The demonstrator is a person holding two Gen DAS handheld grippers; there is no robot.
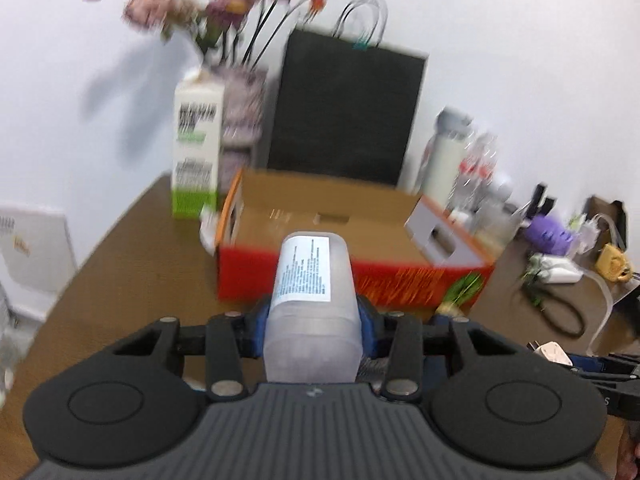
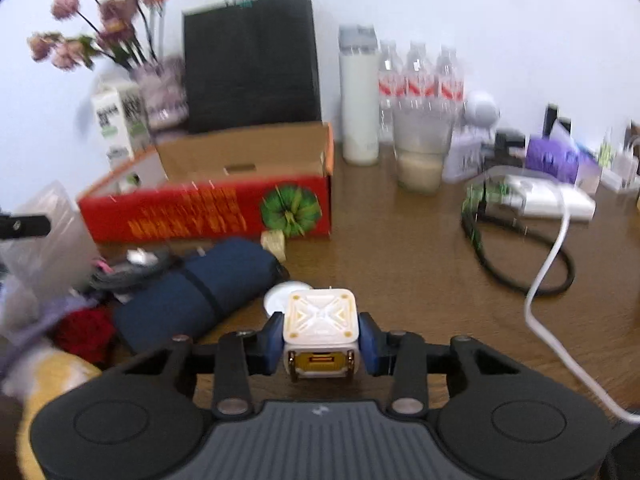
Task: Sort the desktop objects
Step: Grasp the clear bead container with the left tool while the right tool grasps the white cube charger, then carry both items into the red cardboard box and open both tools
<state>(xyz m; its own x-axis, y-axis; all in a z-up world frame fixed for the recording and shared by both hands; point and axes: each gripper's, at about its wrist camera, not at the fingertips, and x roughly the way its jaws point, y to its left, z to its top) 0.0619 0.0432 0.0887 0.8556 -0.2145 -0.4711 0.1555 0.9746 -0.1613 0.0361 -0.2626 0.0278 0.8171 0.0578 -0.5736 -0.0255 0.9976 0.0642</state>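
My left gripper [image 1: 312,322] is shut on a translucent plastic bottle [image 1: 312,304] with a white printed label, held above the table in front of the open red cardboard box [image 1: 384,280]. My right gripper [image 2: 320,340] is shut on a small white cube charger [image 2: 319,320] with gold trim, held low over the brown table. The red box [image 2: 200,216] with its flaps open shows in the right wrist view too, to the upper left of the charger. The bottle shows at the left edge of the right wrist view [image 2: 48,236]. The right gripper with the charger shows at the right edge of the left wrist view [image 1: 552,354].
A rolled navy pouch [image 2: 200,292], a white disc [image 2: 280,298], a red item [image 2: 86,332] and a yellow item [image 2: 56,372] lie near my right gripper. A black cable loop [image 2: 520,256], white cable [image 2: 548,272], cup [image 2: 420,152], bottles [image 2: 420,80], black bag [image 1: 344,112], carton [image 1: 196,152] and flowers [image 1: 224,12] stand behind.
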